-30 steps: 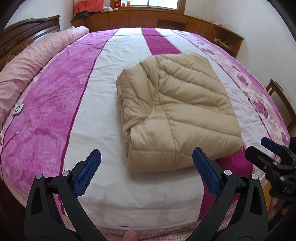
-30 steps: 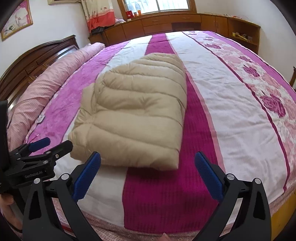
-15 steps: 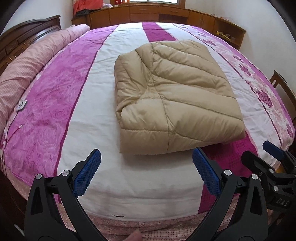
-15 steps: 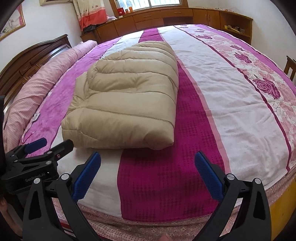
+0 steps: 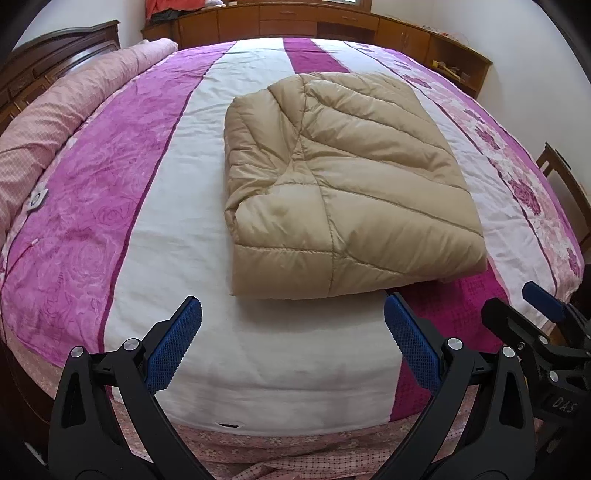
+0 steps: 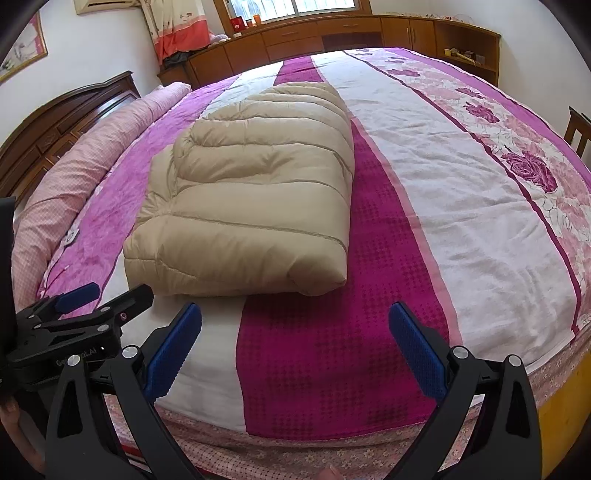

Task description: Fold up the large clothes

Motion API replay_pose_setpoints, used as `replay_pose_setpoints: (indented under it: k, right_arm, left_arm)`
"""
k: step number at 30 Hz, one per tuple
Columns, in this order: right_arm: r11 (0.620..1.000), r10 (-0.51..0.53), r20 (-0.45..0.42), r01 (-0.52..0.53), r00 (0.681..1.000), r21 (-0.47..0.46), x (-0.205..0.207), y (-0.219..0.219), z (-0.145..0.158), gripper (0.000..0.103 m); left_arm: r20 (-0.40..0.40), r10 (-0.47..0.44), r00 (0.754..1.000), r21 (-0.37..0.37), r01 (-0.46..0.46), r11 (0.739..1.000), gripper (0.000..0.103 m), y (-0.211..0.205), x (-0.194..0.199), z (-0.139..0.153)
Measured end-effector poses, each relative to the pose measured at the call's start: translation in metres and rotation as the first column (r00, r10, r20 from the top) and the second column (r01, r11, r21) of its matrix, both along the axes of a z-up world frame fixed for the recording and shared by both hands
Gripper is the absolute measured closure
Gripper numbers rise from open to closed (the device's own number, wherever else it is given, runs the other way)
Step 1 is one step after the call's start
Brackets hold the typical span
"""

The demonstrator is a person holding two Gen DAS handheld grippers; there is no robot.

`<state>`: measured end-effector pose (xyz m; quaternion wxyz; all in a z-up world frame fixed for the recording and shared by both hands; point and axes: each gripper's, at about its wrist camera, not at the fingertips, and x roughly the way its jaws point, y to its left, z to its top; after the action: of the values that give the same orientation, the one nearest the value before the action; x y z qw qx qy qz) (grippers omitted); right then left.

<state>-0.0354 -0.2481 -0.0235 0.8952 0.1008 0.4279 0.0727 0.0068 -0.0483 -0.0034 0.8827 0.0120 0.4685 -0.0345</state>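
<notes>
A beige quilted down jacket lies folded into a thick rectangle on the bed, also seen as a puffy bundle in the right wrist view. My left gripper hangs open over the bed's near edge, just short of the jacket's front hem, holding nothing. My right gripper is open too, over the magenta stripe in front of the jacket's right corner. Each gripper shows in the other's view: the right one at the far right, the left one at the left.
The bed carries a pink, white and magenta striped cover. A rolled pink quilt lies along the dark headboard on the left. Wooden cabinets line the far wall. A wooden chair stands at the right.
Both grippers have drawn back toward the foot of the bed, so the jacket sits farther from the fingers. The jacket has not moved and both grippers stay open.
</notes>
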Motion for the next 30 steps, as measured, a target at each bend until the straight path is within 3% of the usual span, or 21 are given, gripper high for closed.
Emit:
replay_pose_setpoints:
  k: [30]
  right_arm:
    - [1.0,0.007,0.005,-0.007,1.0,-0.002,-0.0003,0.0015,0.0018,0.006]
  left_arm:
    - [0.016,0.0,1.0,0.015,0.0,1.0,0.004,-0.0029,-0.0017,0.0028]
